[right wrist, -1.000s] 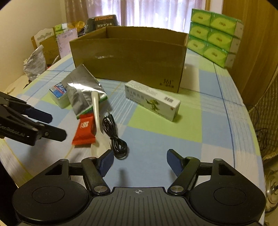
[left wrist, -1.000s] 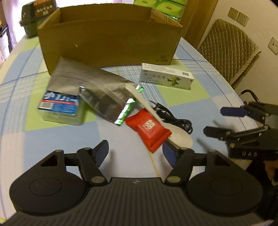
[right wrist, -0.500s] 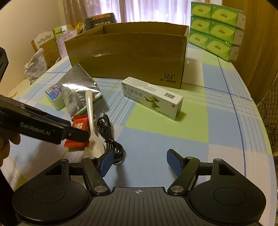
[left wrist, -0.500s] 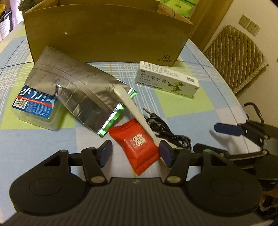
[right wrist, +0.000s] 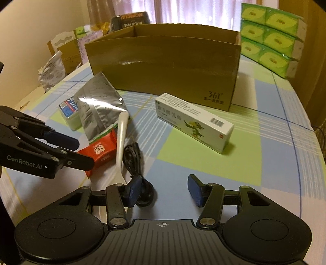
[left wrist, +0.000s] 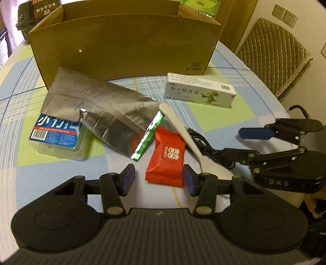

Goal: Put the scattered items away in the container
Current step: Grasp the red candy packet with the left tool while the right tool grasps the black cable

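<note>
An open cardboard box [left wrist: 122, 44] [right wrist: 163, 67] stands at the back of the checked table. In front of it lie a silver foil pouch [left wrist: 97, 106] [right wrist: 97, 102], a blue-labelled floss box [left wrist: 55, 130] [right wrist: 68, 108], a white ointment carton [left wrist: 199, 92] [right wrist: 193, 122], a white spoon [left wrist: 183, 130] [right wrist: 121, 138], a black cable [left wrist: 205, 144] [right wrist: 134, 159] and a red packet [left wrist: 167, 157] [right wrist: 99, 150]. My left gripper [left wrist: 158, 179] [right wrist: 79, 151] is open, its fingers either side of the packet's near end. My right gripper [right wrist: 164, 189] [left wrist: 242, 142] is open, its left finger over the cable's coil.
Stacked green tissue packs [right wrist: 269, 38] stand right of the box. A quilted chair [left wrist: 273, 53] stands beyond the table's right edge. Bags and cartons [right wrist: 61, 55] crowd the far left, and a dark tub [right wrist: 132, 18] sits behind the box.
My left gripper has moved forward and down until its fingers flank the red packet. My right gripper has edged forward and left, toward the cable. Both have stayed open.
</note>
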Action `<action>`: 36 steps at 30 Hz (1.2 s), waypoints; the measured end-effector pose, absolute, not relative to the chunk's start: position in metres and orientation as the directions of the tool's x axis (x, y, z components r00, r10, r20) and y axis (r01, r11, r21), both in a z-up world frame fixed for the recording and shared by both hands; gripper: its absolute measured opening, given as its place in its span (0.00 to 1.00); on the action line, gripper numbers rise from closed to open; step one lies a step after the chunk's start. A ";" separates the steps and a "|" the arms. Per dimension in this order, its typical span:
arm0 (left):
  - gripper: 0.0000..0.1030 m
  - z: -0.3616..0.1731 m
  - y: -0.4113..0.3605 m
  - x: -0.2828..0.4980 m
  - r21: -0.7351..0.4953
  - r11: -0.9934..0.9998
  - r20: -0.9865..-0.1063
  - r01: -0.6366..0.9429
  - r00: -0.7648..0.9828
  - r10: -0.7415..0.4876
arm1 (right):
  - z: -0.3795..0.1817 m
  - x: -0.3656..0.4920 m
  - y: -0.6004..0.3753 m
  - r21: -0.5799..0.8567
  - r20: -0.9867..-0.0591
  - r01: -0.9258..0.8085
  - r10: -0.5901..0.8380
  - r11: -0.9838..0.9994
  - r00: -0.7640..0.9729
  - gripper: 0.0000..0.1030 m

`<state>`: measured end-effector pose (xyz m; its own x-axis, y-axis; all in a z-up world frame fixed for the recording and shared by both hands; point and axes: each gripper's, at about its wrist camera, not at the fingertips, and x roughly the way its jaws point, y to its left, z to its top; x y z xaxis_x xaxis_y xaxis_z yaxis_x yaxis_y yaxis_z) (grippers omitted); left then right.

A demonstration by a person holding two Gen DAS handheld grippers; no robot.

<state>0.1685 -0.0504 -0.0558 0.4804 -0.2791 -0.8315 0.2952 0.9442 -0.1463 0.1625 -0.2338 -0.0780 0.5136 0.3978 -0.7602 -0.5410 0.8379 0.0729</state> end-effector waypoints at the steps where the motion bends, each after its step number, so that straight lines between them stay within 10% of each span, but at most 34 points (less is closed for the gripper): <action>1: 0.44 -0.056 -0.052 0.170 -0.145 0.943 -0.831 0.300 0.480 -0.281 | -0.078 0.163 -0.231 0.071 -0.761 -0.554 0.404 0.830 0.508 0.56; 10: 0.44 -0.064 -0.056 0.175 -0.133 0.940 -0.837 0.314 0.472 -0.276 | -0.084 0.172 -0.212 0.046 -0.782 -0.629 0.419 0.776 0.461 0.54; 20: 0.44 -0.067 -0.059 0.182 -0.107 0.934 -0.843 0.341 0.467 -0.267 | -0.087 0.173 -0.208 0.020 -0.785 -0.648 0.413 0.761 0.462 0.20; 36: 0.31 -0.065 -0.059 0.165 -0.065 0.920 -0.854 0.388 0.455 -0.252 | -0.084 0.159 -0.234 0.073 -0.777 -0.560 0.399 0.825 0.487 0.19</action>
<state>0.1655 -0.0587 -0.0654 0.4550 -0.2518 -0.8541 0.3877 0.9195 -0.0646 0.1587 -0.2335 -0.0839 0.4865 0.3989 -0.7773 -0.5601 0.8252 0.0729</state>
